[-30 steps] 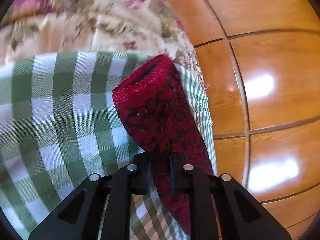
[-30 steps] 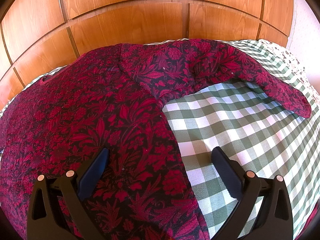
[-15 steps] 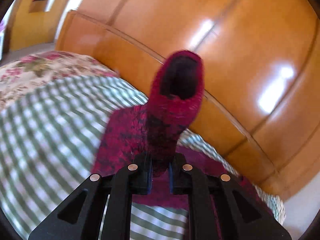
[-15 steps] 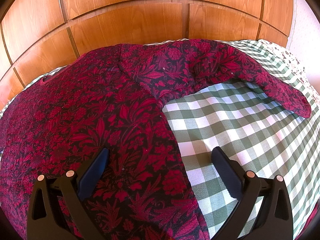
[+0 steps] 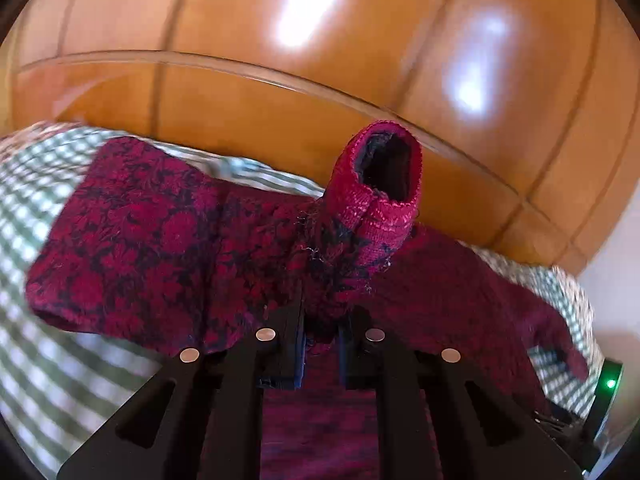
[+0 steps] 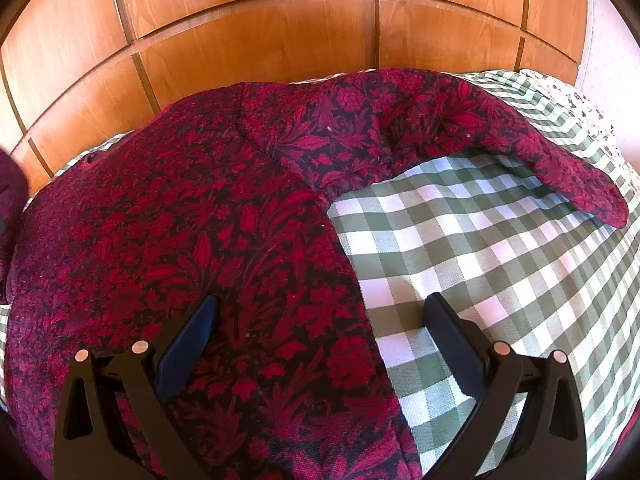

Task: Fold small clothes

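Note:
A red sweater [image 6: 200,220] with a dark floral pattern lies spread on a green checked cloth [image 6: 480,248]. My left gripper [image 5: 322,320] is shut on one sleeve just below its ribbed cuff [image 5: 380,188]. The cuff stands up above the jaws, over the sweater's body [image 5: 152,248]. The other sleeve [image 6: 560,168] lies curved out to the right on the cloth. My right gripper [image 6: 320,316] hangs open over the sweater's right edge, one finger above the knit, the other above the cloth, with nothing between them.
A glossy wooden headboard [image 6: 256,40] runs right behind the sweater. A flowered bedspread [image 6: 588,108] shows at the far right under the checked cloth. A dark red blur [image 6: 10,188] sits at the right wrist view's left edge.
My left gripper has swung the sleeve up off the checked cloth and across toward the sweater's body, rolling as it went. The right gripper has kept still and open.

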Available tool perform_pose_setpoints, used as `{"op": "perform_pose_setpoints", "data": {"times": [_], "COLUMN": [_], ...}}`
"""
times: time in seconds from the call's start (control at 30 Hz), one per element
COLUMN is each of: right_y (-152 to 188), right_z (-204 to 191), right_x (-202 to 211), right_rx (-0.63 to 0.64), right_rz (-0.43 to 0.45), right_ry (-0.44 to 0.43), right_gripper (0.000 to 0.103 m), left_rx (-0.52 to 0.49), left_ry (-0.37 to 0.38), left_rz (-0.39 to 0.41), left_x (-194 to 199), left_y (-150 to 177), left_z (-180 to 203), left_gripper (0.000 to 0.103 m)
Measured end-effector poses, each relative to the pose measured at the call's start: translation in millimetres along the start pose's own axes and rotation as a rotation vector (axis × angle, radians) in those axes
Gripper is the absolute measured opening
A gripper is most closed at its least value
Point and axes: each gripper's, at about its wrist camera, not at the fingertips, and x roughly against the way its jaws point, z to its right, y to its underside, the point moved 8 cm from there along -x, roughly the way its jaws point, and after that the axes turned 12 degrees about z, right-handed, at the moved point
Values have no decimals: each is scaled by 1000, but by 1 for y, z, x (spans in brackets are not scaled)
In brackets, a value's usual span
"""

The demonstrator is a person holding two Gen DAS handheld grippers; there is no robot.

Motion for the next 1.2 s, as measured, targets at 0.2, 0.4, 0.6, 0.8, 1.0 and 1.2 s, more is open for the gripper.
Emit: {"op": "perform_pose_setpoints", "data": {"times": [0.2, 0.4, 0.6, 0.8, 1.0, 1.2], "right_y": [-1, -11, -30, -42, -38, -33], "right_z": [2, 2, -30, -111, -165, -183], "right_x": [-2, 17, 45, 31, -16, -31], "right_rx": [-4, -1, 20, -32, -112, -163], "right_rz": [12, 141, 220, 101, -58, -81], "right_ry": [-3, 13, -85, -387, -492, -585], "right_gripper": [101, 101, 101, 88, 74, 18], "left_rx": [-138, -124, 147, 234, 238, 257], "left_ry": [13, -16, -255, -248, -241, -210], "left_rz": [-109, 24, 38, -39, -52, -56], "left_x": [-28, 21, 44, 32, 29, 26], "left_y": [36, 24, 35, 48, 51, 54], "left_z": [37, 13, -73, -84, -84, -87], "left_gripper": [36, 90, 93, 93, 93, 98]}}
